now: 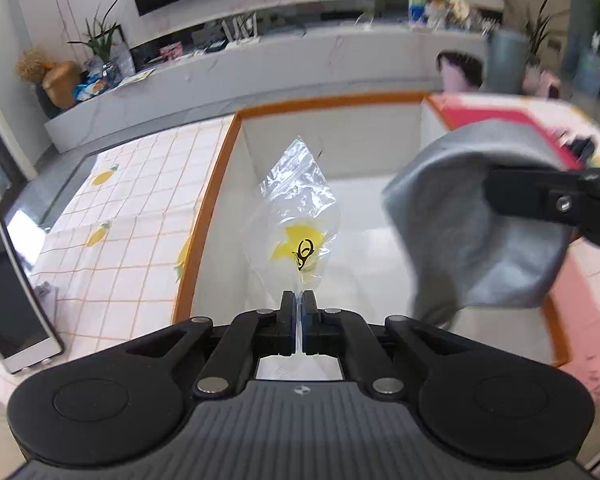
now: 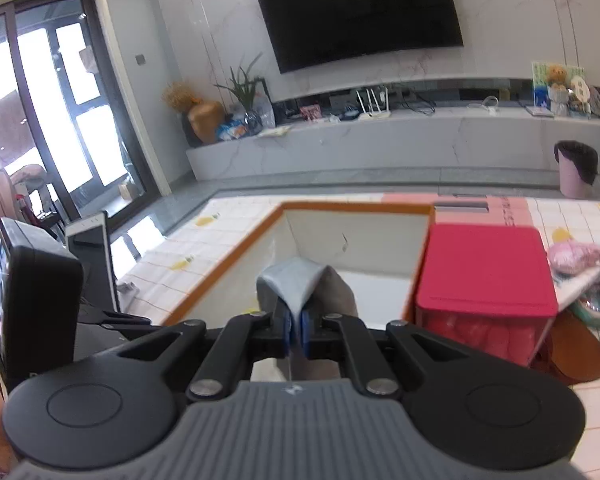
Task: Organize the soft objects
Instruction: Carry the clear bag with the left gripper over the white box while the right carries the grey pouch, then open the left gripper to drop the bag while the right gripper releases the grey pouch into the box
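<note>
My left gripper (image 1: pixel 299 300) is shut on the lower edge of a clear plastic bag (image 1: pixel 296 208) with a yellow print, which stands up over the open white bin with an orange rim (image 1: pixel 220 168). In the left wrist view the right gripper's black fingers (image 1: pixel 536 196) reach in from the right, clamped on a grey cloth (image 1: pixel 476 224) that droops over the bin's right side. Seen from the right wrist, my right gripper (image 2: pixel 296 322) is shut on that grey cloth (image 2: pixel 296 280), folded over the fingertips above the white bin (image 2: pixel 236 248).
A red-lidded box (image 2: pixel 484 272) stands right of the bin, with pink and teal soft items (image 2: pixel 580 256) beyond it. The checked tablecloth (image 1: pixel 132 208) spreads left of the bin. A phone on a stand (image 1: pixel 8 292) sits at the table's left edge. A TV wall and low shelf lie behind.
</note>
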Action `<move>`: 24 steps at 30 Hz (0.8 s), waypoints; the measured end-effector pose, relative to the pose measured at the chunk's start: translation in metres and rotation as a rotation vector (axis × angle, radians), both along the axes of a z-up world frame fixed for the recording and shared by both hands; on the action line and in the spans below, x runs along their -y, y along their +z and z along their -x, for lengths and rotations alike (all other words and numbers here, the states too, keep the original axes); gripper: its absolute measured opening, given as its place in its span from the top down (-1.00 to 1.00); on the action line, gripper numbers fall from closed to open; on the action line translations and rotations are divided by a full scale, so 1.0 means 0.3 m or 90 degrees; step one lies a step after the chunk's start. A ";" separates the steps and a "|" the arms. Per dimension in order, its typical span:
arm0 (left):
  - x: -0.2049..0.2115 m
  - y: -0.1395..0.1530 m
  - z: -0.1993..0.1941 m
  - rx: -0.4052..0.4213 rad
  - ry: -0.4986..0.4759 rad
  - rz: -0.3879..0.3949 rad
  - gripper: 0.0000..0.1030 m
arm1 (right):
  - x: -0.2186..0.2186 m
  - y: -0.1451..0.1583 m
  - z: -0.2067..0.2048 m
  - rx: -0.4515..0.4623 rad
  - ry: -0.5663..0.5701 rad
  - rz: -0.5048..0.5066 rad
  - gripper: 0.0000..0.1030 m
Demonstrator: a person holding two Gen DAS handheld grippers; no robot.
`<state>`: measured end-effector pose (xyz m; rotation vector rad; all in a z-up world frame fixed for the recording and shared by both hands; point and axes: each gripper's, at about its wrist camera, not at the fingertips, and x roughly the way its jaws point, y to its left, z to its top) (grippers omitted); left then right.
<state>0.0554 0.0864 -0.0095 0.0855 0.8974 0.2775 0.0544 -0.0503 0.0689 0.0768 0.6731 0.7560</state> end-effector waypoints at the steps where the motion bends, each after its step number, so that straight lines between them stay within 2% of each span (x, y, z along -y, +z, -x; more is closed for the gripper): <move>1: 0.015 -0.013 -0.010 -0.013 0.002 -0.025 0.96 | -0.002 -0.005 -0.002 -0.001 -0.004 -0.001 0.92; 2: 0.022 -0.024 -0.013 -0.024 0.003 -0.044 0.95 | 0.003 -0.007 -0.011 -0.003 -0.005 -0.004 0.92; 5: 0.020 -0.051 -0.021 -0.054 0.002 -0.047 0.95 | 0.015 -0.021 -0.014 -0.016 -0.005 -0.013 0.92; 8: 0.035 -0.080 -0.018 -0.085 0.018 -0.101 0.92 | 0.013 -0.035 -0.017 -0.025 -0.004 -0.014 0.91; 12: 0.014 -0.068 -0.010 -0.082 0.035 -0.093 0.71 | 0.005 -0.039 -0.003 -0.025 0.001 -0.002 0.92; 13: 0.019 -0.065 -0.008 -0.078 0.034 -0.105 0.60 | 0.003 -0.041 0.000 -0.025 0.001 0.000 0.92; 17: 0.049 -0.045 0.008 -0.048 0.027 -0.155 -0.26 | 0.008 -0.046 0.005 -0.027 0.001 0.002 0.92; 18: 0.055 -0.037 0.009 -0.037 0.022 -0.154 -0.33 | 0.008 -0.049 0.010 -0.028 0.002 0.002 0.92; 20: 0.064 -0.015 0.020 -0.001 0.019 -0.153 -0.63 | 0.008 -0.048 0.009 -0.028 0.003 0.003 0.92; 22: 0.076 0.015 0.042 0.048 0.009 -0.160 -0.74 | 0.008 -0.047 0.003 -0.029 0.003 0.004 0.91; 24: 0.082 0.042 0.057 0.072 0.002 -0.155 -0.77 | 0.010 -0.043 0.001 -0.028 0.001 0.005 0.91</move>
